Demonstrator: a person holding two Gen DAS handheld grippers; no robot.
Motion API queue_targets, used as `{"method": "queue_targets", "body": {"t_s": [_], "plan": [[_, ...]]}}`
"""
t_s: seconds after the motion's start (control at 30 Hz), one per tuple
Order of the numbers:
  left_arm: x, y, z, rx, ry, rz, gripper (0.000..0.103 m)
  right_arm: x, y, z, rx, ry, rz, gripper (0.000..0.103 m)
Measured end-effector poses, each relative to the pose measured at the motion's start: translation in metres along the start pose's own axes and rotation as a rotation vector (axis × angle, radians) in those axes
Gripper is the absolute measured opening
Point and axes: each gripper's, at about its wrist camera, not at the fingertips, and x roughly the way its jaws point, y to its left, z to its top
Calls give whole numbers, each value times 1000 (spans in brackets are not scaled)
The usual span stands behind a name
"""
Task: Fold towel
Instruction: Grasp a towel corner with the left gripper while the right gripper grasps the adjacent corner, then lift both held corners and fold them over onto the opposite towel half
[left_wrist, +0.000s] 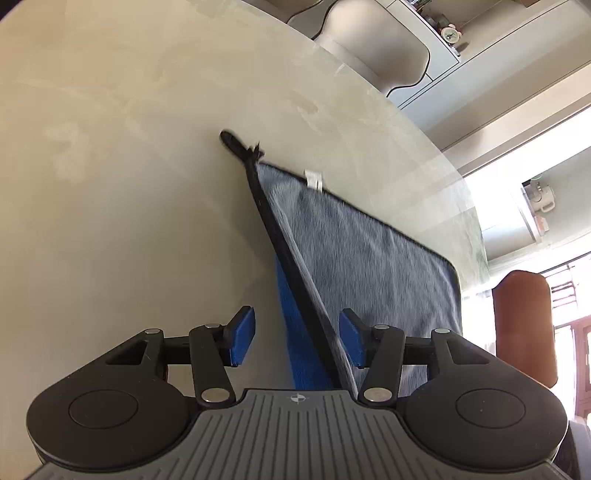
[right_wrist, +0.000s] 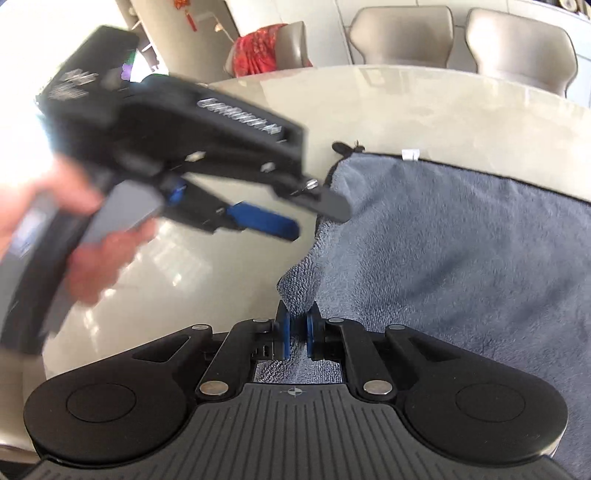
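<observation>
A grey towel (left_wrist: 369, 251) with black edging and a blue underside lies on the beige table; it fills the right of the right wrist view (right_wrist: 461, 251). A white tag (left_wrist: 313, 178) sits on its far edge, and a black loop (left_wrist: 236, 142) sticks out at its far corner. My left gripper (left_wrist: 297, 338) is open, its blue pads (left_wrist: 243, 334) either side of the towel's raised black edge without touching it. It also shows in the right wrist view (right_wrist: 317, 216), blurred, beside the towel's left edge. My right gripper (right_wrist: 297, 334) is shut on the towel's near edge, lifted in a pinch.
The round beige table (left_wrist: 129, 184) extends left and far of the towel. Beige chairs (right_wrist: 517, 40) stand behind the table, one with a red cloth (right_wrist: 258, 48). A brown chair (left_wrist: 524, 325) stands at the right. A person's hand (right_wrist: 92, 251) holds the left gripper.
</observation>
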Motion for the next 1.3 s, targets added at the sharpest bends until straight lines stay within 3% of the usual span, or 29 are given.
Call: {"method": "queue_targets", "body": {"t_s": [0.17,0.27,0.37,0.6,0.73,0.87,1.07,1.3], "plan": [[22,5,29,-44,-5,12,60,0,-3,1,-15,8,1,9],[31,5,42,-42,-30,37,55,0,-5,0,-32,10,-2,9],[37,-3,50,17,-39,61,6,0,-7,4,-32,5,-3,9],[33,-54,51,156,-50,3,7,-27,-18,-3,37,-55,9,9],[42,-102,45,271,-33,-24,7,-54,-51,-15,199,-104,19,9],[66,-150,33,342,4,-68,7,-79,-78,-31,306,-141,5,9],[114,-202,9,392,66,-110,7,-107,-117,-62,420,-172,-84,9],[158,-234,-12,424,90,-85,7,-119,-150,-85,499,-190,-145,9]]}}
